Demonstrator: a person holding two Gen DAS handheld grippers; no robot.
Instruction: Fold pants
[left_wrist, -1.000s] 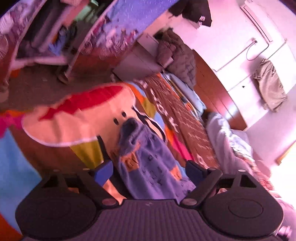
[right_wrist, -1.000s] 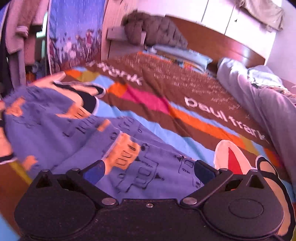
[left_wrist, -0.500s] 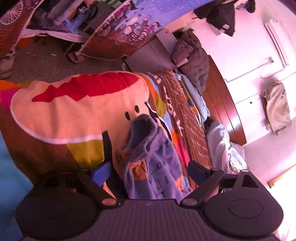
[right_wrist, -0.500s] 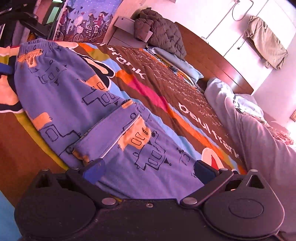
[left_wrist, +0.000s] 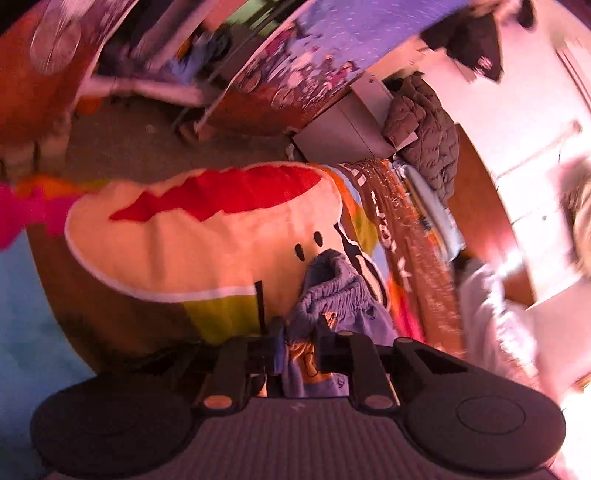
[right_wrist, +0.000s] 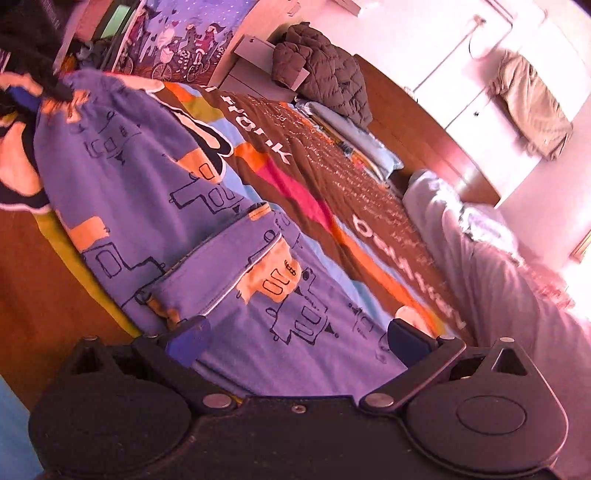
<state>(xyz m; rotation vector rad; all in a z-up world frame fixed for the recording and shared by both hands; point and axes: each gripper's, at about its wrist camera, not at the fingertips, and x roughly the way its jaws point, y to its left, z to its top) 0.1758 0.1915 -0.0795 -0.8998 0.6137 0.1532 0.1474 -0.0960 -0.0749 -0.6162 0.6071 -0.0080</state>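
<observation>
Blue pants (right_wrist: 155, 206) with orange patches and black line drawings lie spread across a colourful bedspread (right_wrist: 303, 184). One leg end is folded back over the middle (right_wrist: 229, 266). My left gripper (left_wrist: 298, 345) is shut on the gathered waistband of the pants (left_wrist: 328, 291); it also shows at the far left of the right wrist view (right_wrist: 26, 99). My right gripper (right_wrist: 295, 339) is open, its blue pads just above the lower part of the pants, one on either side.
The bed has a wooden headboard (right_wrist: 413, 122), a dark puffy jacket (right_wrist: 325, 77) on a nightstand, pillows, and a pale duvet (right_wrist: 491, 266) along the right side. Floor and a clothes rack (left_wrist: 159, 66) lie beyond the bed's edge.
My left gripper has closed on the waistband, which was between its open fingers before. My right gripper has shifted a little along the pants and stays open.
</observation>
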